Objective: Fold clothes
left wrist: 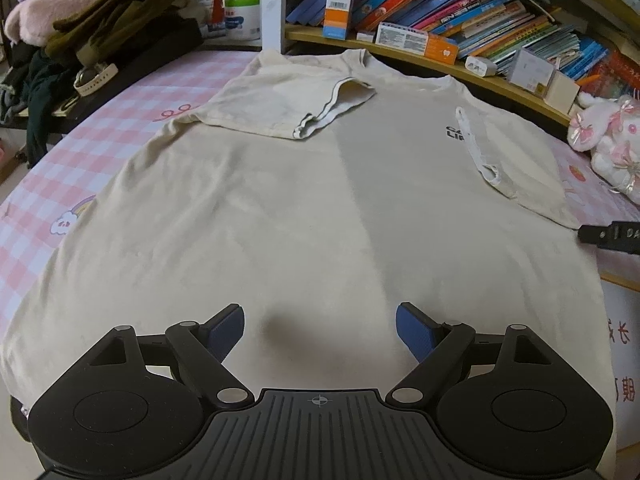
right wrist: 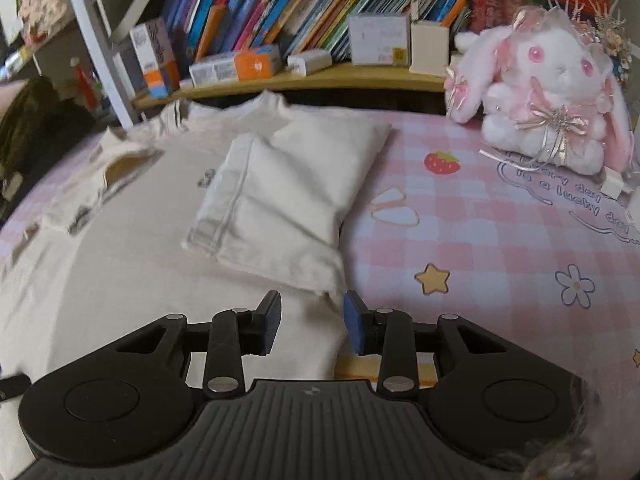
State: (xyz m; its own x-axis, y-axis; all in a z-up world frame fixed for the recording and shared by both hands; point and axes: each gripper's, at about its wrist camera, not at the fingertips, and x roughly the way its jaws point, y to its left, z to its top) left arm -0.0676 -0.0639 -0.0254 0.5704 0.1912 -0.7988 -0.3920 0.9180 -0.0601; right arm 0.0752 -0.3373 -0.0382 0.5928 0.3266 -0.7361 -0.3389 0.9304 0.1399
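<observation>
A cream T-shirt point(left wrist: 280, 208) lies flat on the pink checked bed sheet, both sleeves folded inward onto its body. My left gripper point(left wrist: 320, 330) is open and empty, just above the shirt's lower middle. The folded left sleeve point(left wrist: 296, 100) lies at the far left, the folded right sleeve point(left wrist: 516, 160) at the right. In the right wrist view the shirt point(right wrist: 120, 248) fills the left and the folded right sleeve point(right wrist: 280, 200) lies ahead. My right gripper point(right wrist: 312, 322) is open and empty over the shirt's right side edge. Its tip also shows in the left wrist view point(left wrist: 612, 236).
A wooden shelf of books and boxes point(left wrist: 440, 20) runs along the far edge of the bed. A white and pink plush rabbit point(right wrist: 548, 96) sits at the far right. A pile of dark clothes point(left wrist: 112, 20) lies at the far left. The pink sheet point(right wrist: 500, 240) is to the right.
</observation>
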